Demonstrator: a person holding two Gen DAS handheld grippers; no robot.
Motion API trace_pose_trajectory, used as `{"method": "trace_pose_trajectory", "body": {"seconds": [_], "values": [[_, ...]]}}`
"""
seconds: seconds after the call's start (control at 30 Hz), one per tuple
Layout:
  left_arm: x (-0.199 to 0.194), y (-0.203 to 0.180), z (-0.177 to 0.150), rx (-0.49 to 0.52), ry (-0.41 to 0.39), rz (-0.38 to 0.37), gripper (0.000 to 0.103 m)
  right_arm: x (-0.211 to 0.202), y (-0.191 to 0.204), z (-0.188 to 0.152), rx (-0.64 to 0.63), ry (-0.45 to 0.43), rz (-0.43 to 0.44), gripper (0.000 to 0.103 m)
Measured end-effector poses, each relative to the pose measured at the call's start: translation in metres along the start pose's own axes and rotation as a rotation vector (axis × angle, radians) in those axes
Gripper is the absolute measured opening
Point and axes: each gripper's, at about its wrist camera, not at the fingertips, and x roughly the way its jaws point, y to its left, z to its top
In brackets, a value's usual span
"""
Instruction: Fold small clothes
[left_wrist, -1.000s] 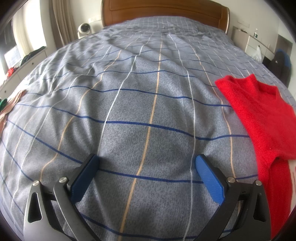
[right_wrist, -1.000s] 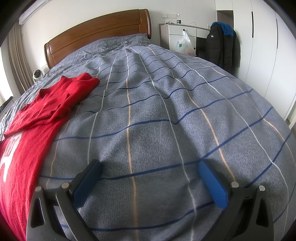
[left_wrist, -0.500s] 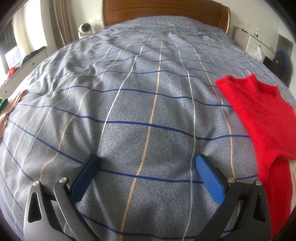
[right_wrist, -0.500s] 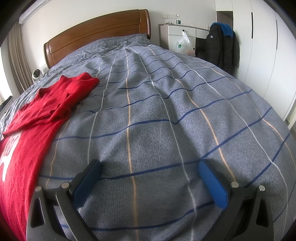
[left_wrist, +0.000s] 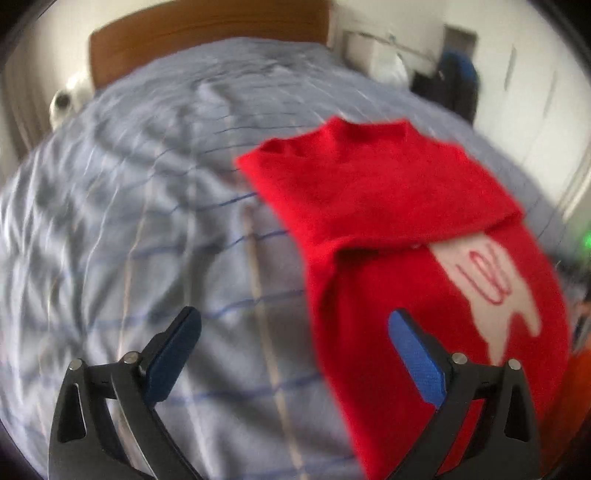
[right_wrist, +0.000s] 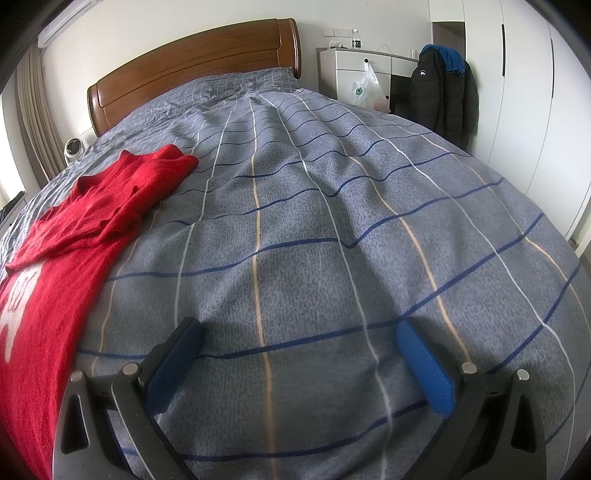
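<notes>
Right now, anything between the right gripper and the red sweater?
Nothing: in the right wrist view only bare checked bedspread separates the right gripper from the red sweater.

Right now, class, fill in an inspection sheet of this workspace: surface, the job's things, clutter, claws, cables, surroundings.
Surface: bed with a grey checked cover, lightly rumpled.
Job's things: red sweater lying on the cover, its top part folded down over a pale print; seen at the left edge from the right wrist.
Clutter: nothing seen on the cover.
Claws: left claw open, empty, its right finger over the sweater's edge, view blurred; right claw open, empty, over bare cover.
Cables: nothing seen.
Surroundings: wooden headboard, white cabinet with a plastic bag, dark jacket, wardrobe doors, curtain.
</notes>
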Motion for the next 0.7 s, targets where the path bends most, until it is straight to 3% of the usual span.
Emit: {"method": "trace_pose_trajectory", "body": {"seconds": [0.07,0.1,0.17,0.2,0.23,0.3,0.4,0.57,0.6,0.63,0.7], "values": [[0.011,-0.006,0.011,0.022,0.006,0.059,0.097,0.0,0.0,0.0,0.0,0.0,0.0,0.103],[0.016,-0.006,0.017,0.016,0.006,0.098,0.088,0.0,0.0,0.0,-0.001,0.0,0.0,0.103],[0.024,-0.001,0.022,-0.023,0.006,0.135,0.059,0.0,0.0,0.0,-0.001,0.0,0.0,0.103],[0.027,0.005,0.019,-0.056,0.002,0.09,0.032,0.0,0.0,0.0,0.0,0.0,0.0,0.103],[0.027,0.006,0.013,-0.07,-0.009,0.063,0.015,0.0,0.0,0.0,-0.001,0.0,0.0,0.103],[0.027,-0.002,0.001,-0.033,-0.033,0.091,0.009,0.0,0.0,0.0,0.0,0.0,0.001,0.103],[0.023,-0.01,-0.008,-0.01,-0.05,0.14,0.008,0.0,0.0,0.0,0.0,0.0,0.001,0.103],[0.016,-0.001,-0.014,-0.095,-0.049,0.12,0.018,0.0,0.0,0.0,0.0,0.0,0.0,0.103],[0.012,0.0,-0.016,-0.109,-0.05,0.13,0.034,0.0,0.0,0.0,0.0,0.0,-0.001,0.103],[0.009,0.001,-0.018,-0.123,-0.051,0.147,0.06,0.0,0.0,0.0,0.0,0.0,-0.001,0.103],[-0.002,0.008,-0.027,-0.174,-0.053,0.19,0.089,0.0,0.0,0.0,0.0,0.0,0.0,0.103]]}}
